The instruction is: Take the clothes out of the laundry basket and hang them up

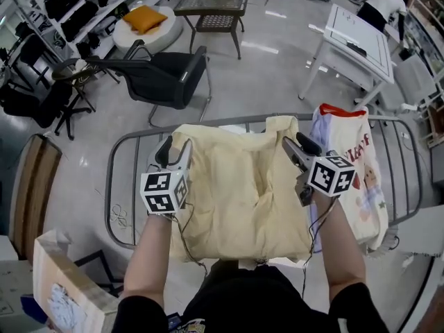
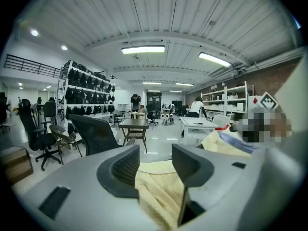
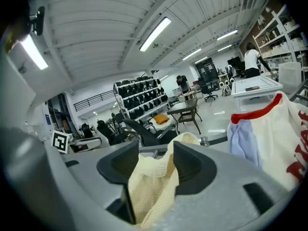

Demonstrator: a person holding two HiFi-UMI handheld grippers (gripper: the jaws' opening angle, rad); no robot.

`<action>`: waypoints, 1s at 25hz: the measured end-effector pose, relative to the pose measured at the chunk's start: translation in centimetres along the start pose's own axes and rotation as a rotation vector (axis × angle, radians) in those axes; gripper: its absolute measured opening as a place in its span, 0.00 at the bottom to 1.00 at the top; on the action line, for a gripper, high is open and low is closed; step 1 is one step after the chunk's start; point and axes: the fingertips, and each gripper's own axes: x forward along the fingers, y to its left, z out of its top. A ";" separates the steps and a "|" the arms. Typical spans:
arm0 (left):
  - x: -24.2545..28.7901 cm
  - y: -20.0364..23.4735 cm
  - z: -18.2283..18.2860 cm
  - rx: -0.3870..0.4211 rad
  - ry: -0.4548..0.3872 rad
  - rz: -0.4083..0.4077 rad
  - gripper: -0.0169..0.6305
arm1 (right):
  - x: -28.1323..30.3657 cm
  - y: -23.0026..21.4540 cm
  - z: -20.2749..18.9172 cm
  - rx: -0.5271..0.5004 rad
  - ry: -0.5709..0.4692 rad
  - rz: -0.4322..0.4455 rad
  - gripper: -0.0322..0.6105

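Wide-apart jaws of left gripper (image 1: 173, 155) and right gripper (image 1: 300, 150) straddle, ungripped, the yellow garment (image 1: 239, 193) draped over the drying rack (image 1: 222, 121); it looks soft and light, best pinched at its top corners.

The head view is looking steeply down onto the pale yellow garment (image 1: 239, 193) and metal drying rack (image 1: 132, 144). Both gripper views are looking roughly level along their jaws, sharing that garment close up and the black chair (image 1: 166, 75) beyond.
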 end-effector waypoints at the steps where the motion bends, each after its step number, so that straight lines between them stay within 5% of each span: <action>1: -0.8 -0.7 0.4 0.004 -0.010 -0.001 0.34 | -0.6 0.4 0.1 0.001 -0.011 0.017 0.40; 5: -4.2 -3.6 2.2 0.013 -0.063 0.005 0.30 | -3.4 2.2 0.7 -0.024 -0.050 0.085 0.30; 7: -6.0 -5.2 2.8 0.014 -0.084 0.012 0.24 | -5.2 2.7 1.0 -0.055 -0.072 0.102 0.07; 11: -9.5 -8.6 3.3 0.006 -0.116 0.022 0.07 | -8.4 3.9 1.2 -0.082 -0.105 0.166 0.06; 25: -21.5 -15.8 -0.3 -0.045 -0.123 0.076 0.04 | -14.3 11.4 -2.0 -0.104 -0.071 0.411 0.06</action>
